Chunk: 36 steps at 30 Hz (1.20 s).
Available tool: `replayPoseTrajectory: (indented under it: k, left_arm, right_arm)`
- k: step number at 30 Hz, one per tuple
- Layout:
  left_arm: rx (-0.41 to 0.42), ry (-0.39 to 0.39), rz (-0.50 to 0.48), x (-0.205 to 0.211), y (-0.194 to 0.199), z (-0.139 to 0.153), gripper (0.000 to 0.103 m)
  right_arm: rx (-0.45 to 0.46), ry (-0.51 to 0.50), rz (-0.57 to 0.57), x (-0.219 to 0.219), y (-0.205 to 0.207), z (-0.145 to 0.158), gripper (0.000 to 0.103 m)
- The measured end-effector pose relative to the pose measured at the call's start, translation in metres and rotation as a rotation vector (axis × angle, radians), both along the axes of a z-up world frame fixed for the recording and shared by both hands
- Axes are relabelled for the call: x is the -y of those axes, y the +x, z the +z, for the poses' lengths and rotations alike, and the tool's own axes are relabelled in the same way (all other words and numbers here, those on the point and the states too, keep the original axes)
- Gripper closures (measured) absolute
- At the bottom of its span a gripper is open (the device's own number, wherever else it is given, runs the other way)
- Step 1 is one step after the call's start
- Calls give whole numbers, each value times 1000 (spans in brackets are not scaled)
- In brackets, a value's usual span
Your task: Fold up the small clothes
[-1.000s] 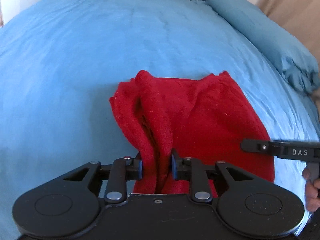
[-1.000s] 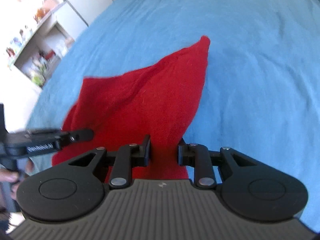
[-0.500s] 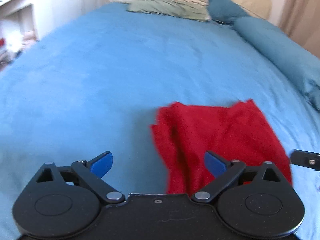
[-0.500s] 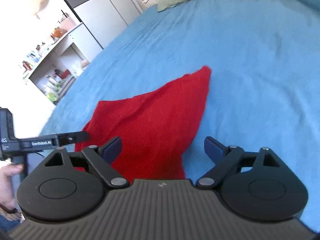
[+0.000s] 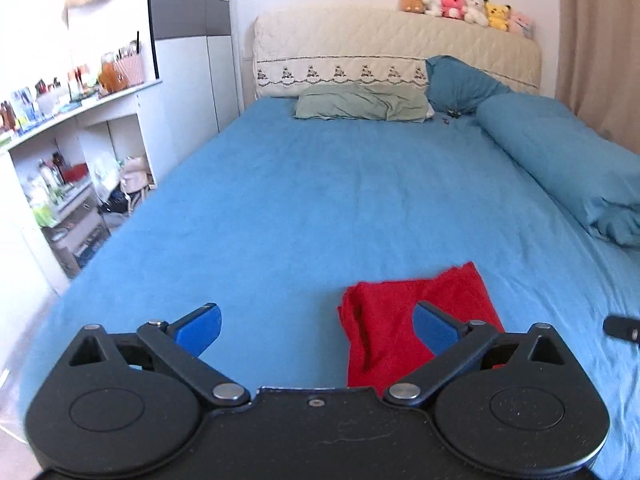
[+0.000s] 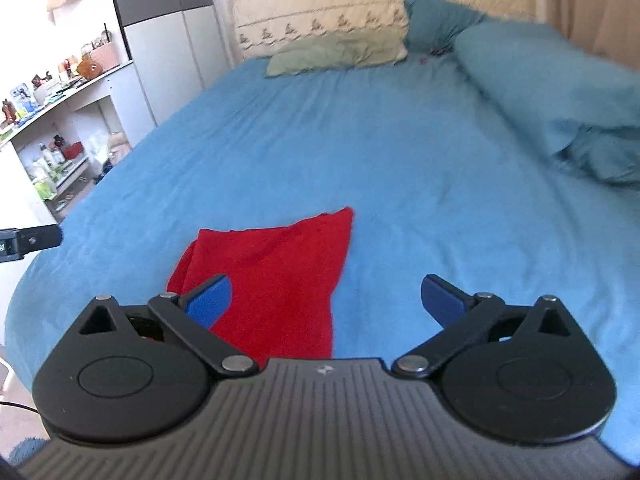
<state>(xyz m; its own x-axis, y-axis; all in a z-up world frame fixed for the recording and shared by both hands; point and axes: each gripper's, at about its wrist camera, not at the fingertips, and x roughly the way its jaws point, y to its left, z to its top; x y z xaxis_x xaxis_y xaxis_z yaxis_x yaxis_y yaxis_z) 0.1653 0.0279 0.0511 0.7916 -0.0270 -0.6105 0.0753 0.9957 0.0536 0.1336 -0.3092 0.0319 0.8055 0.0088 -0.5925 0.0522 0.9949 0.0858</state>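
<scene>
Red cloth (image 5: 404,328) lies folded flat on the blue bedsheet (image 5: 320,208), near edge. Left gripper (image 5: 318,326) and right gripper (image 6: 326,298) both spread wide, nothing between (jaws just opened), above the cloth. Rolled blue duvet (image 5: 560,160) right, green pillow (image 5: 360,106) by headboard, cluttered shelves (image 5: 60,168) left.

Both my feeds bright, daylit, colours saturated. Light strongest from left: white wall (image 5: 36,60) and shelf clutter (image 5: 60,92) blown out, detail lost. Blue bedsheet (image 5: 320,208) evenly lit, shadows soft and faint. Left wrist feed sharp to headboard (image 5: 392,32). Right wrist feed smeared by motion blur, worst upper right: rolled duvet (image 6: 560,80) and curtain (image 6: 592,4) streaky. Fisheye bends bed edges; dark vignette in corners.
</scene>
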Motion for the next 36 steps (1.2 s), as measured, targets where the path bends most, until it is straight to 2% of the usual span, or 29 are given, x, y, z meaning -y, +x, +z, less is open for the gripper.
replayPoseTrajectory:
  k: [6,13,15,25,36]
  left_arm:
    - [18,40,18,6,-65,10,0]
    - [-20,49,10,4,-108,-6,0]
    - [-35,46,-2,5,-116,-12,0]
    - [-37,31,-47,14,-128,-19,0]
    - [-20,33,-53,11,-131,-18,0]
  right_arm:
    - [-16,-52,-16,-19,-66,22,0]
    - [-82,-32,-45,-29,-118,8,0]
    - [-90,-54,-53,-33,-126,3,0]
    - [-108,-59,-60,-44,-138,-6,0]
    - [-109,-61,-60,-47,-138,-7,0]
